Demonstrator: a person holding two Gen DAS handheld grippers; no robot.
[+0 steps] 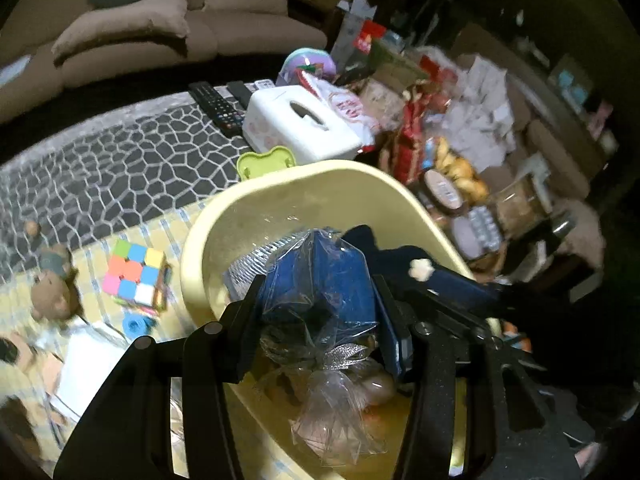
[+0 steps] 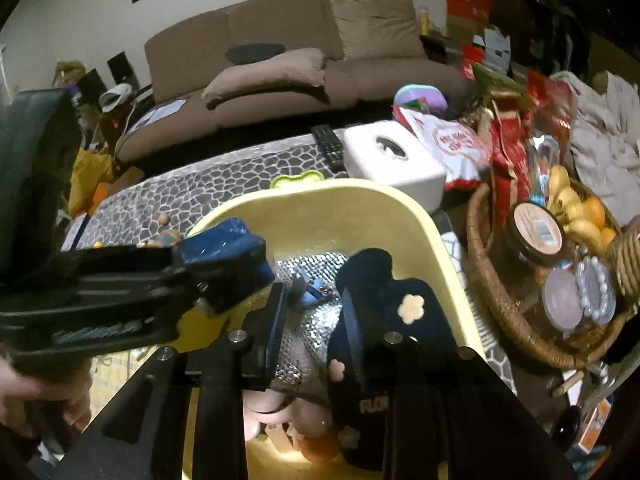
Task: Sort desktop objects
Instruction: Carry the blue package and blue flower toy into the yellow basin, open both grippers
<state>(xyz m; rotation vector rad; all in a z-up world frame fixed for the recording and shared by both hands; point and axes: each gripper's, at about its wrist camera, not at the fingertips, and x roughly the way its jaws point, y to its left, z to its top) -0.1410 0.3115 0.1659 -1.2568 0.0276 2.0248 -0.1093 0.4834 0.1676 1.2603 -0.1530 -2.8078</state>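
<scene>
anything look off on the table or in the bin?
Nothing spilled or damaged. One oddity: the Rubik's cube left of the yellow bin sits partly twisted, one layer askew. Left tongs hold a blue cellophane-wrapped item over the bin.

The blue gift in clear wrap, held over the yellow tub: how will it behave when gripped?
The blue gift probably feels slippery, since its wrap is glossy. The loose crinkled film below the silver bow looks floppy. It seems light: the left gripper alone holds it above the yellow tub.
</scene>
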